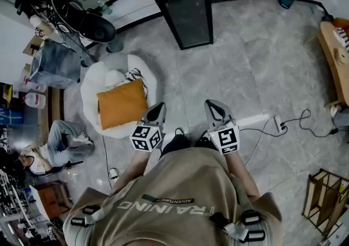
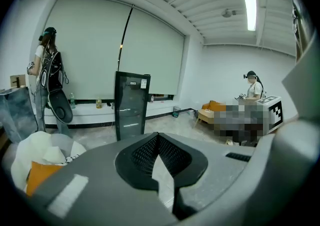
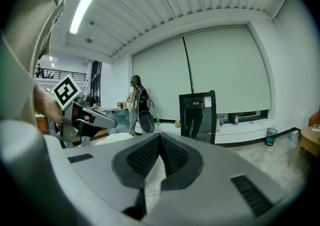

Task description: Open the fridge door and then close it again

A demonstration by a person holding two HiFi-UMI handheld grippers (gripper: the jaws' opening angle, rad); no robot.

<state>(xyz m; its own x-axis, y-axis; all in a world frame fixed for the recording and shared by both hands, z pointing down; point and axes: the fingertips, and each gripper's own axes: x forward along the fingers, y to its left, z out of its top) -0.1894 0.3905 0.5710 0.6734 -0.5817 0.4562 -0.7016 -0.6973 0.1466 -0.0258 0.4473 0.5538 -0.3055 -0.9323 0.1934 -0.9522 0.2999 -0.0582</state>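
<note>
The fridge [image 1: 182,7] stands at twelve o'clock, tall and black, its glass door closed, well apart from both tools. Left gripper [image 1: 157,109] and right gripper [image 1: 214,107] are clenched, holding nothing.

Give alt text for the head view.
A person holds a grey left gripper and right gripper, both shut and empty, well short of a tall black glass-door fridge standing closed across the grey stone floor. A white beanbag with an orange cushion lies at left.
</note>
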